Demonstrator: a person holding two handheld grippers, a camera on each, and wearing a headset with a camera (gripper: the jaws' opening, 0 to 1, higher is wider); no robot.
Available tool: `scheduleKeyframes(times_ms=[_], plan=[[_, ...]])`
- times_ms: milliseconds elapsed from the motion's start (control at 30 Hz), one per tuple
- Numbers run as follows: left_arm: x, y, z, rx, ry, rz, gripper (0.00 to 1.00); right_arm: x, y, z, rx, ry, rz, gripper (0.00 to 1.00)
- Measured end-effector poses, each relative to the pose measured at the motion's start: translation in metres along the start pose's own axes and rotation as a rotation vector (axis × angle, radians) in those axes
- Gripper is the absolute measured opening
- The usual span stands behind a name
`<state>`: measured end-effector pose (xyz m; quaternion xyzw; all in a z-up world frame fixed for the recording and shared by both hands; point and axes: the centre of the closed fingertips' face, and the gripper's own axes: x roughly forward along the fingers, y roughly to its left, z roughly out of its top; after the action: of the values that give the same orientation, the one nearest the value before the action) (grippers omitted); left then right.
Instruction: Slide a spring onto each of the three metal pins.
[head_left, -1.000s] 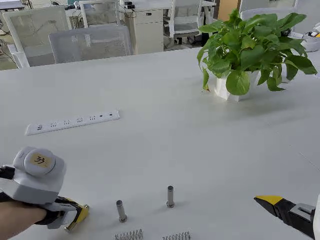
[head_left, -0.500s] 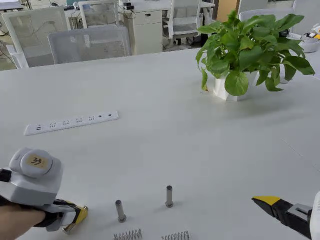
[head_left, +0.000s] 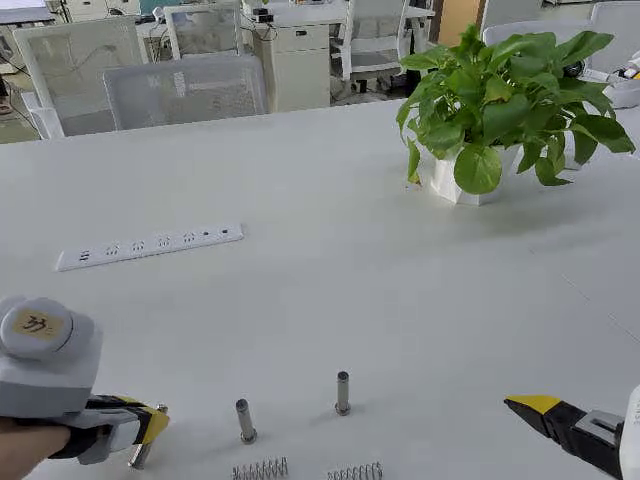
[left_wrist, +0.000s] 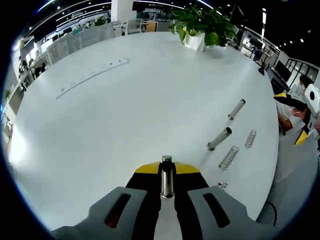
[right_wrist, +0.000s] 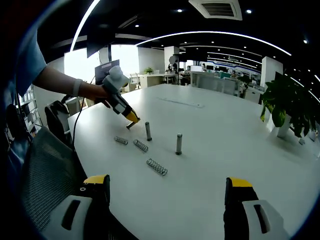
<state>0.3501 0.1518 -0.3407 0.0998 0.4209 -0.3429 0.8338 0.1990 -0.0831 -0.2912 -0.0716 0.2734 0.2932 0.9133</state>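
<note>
Currently the left gripper (left_wrist: 166, 169) is clamping the held pin (left_wrist: 166, 176) by its shaft, tilted, low over the bench (head_left: 330, 290) by its near-left corner. Just right of it, the middle pin (head_left: 245, 420) and right pin (head_left: 343, 392) are standing upright near the near edge, with three springs (right_wrist: 140, 145) lying loose beside them. The right gripper (right_wrist: 167, 182) is hanging wide open and empty off the near-right edge. Likely standing the pin up: bringing it vertical, seating the base flat, opening slowly so nothing is tipping.
</note>
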Motion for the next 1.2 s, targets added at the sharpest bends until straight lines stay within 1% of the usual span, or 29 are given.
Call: scheduleKeyframes(times_ms=[333, 467, 600, 867, 1000, 1100, 1200], plan=[[-0.012, -0.005, 0.003, 0.002, -0.04, -0.001, 0.05, 0.0, 0.0, -0.001, -0.001, 0.002, 0.003, 0.96], [-0.017, -0.007, 0.0, 0.008, -0.041, 0.0, 0.05, 0.0, 0.001, -0.002, -0.001, 0.002, 0.003, 0.95], [-0.022, -0.01, -0.001, 0.016, -0.059, 0.008, 0.05, 0.0, 0.001, -0.002, -0.001, 0.003, 0.004, 0.95], [-0.023, -0.014, -0.005, 0.053, -0.056, 0.014, 0.05, 0.001, 0.002, -0.003, -0.003, 0.007, 0.007, 0.95], [-0.026, -0.017, -0.008, 0.081, -0.05, 0.018, 0.05, 0.001, 0.003, -0.003, -0.002, 0.007, 0.008, 0.95], [-0.027, -0.015, -0.008, 0.102, -0.053, 0.027, 0.05, 0.001, 0.003, -0.003, -0.005, 0.009, 0.009, 0.95], [-0.027, -0.014, -0.008, 0.11, -0.049, 0.031, 0.05, 0.001, 0.003, -0.003, -0.005, 0.008, 0.008, 0.95]])
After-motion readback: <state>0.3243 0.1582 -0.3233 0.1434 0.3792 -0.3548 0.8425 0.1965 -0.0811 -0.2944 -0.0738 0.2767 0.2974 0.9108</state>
